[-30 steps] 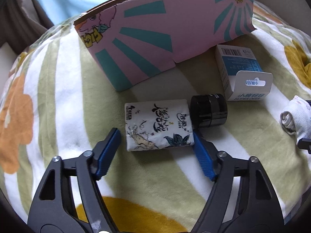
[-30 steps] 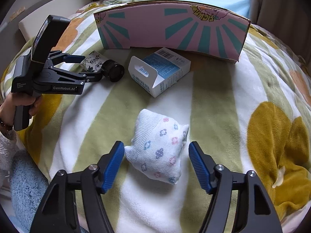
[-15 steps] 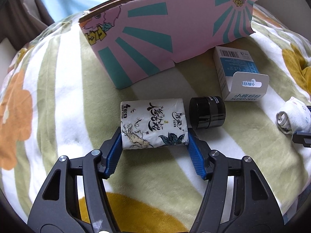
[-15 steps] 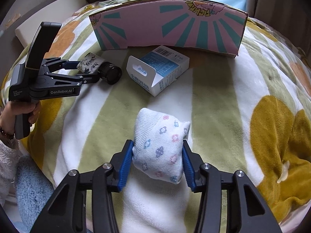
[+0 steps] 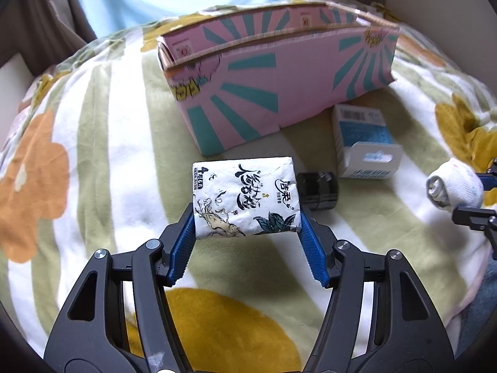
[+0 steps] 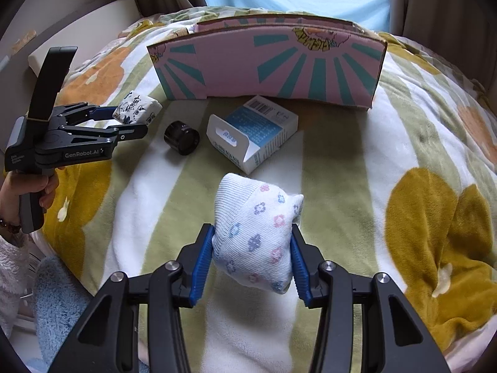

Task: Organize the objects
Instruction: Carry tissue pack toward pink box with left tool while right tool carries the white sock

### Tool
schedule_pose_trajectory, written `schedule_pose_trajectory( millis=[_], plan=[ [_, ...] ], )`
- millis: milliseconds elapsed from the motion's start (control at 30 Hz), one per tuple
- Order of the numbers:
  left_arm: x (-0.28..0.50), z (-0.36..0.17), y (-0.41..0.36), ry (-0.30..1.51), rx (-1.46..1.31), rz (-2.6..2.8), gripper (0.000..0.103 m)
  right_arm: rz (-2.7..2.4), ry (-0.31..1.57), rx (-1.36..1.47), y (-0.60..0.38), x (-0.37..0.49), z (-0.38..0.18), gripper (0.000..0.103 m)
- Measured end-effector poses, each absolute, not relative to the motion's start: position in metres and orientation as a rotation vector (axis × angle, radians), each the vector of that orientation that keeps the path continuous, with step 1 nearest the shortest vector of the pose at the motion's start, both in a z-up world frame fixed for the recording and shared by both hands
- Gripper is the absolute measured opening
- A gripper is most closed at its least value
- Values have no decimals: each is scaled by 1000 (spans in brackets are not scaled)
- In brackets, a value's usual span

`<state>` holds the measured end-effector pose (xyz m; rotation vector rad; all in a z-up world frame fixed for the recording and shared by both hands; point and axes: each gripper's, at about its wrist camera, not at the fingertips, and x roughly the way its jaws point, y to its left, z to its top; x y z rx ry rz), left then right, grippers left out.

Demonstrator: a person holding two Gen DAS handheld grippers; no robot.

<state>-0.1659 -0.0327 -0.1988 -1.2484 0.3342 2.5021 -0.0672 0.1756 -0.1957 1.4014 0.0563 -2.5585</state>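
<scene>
My left gripper (image 5: 247, 217) is shut on a white tissue pack (image 5: 245, 197) with black calligraphy and holds it lifted above the blanket; it also shows in the right wrist view (image 6: 136, 112). My right gripper (image 6: 251, 248) is shut on a rolled white sock (image 6: 256, 236) with small flowers, raised off the blanket; the sock shows at the right edge of the left wrist view (image 5: 453, 186). A pink cardboard box (image 6: 267, 68) with teal rays stands open at the back.
A black jar (image 6: 181, 138) lies on its side beside a blue-and-white carton (image 6: 253, 132) in front of the box. All rest on a soft blanket (image 6: 372, 161) with green stripes and flowers. A curtain hangs behind.
Both grippers closed on their objects, the left on the tissue pack and the right on the sock, and have lifted them off the blanket. The box interior has come into view.
</scene>
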Motion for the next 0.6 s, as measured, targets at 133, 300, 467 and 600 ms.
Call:
schedule_pose_trajectory(
  millis=[133,300,467,600],
  plan=[
    [-154,-176,-34,298,-1210,2514,60,-2583,31,1370,181,-66,-177,43],
    [-138,-140,-34,265,-1155,2527,60,-2609,2,1326,188,-70,-147,43],
    [-137,-100,-37,228,-1109,2548,60,-2634,18,1257,193,-80,-108,43],
    [-144,-67,-36,214,-1065,2570,60,-2646,6,1195,199,-98,-70,43]
  ],
)
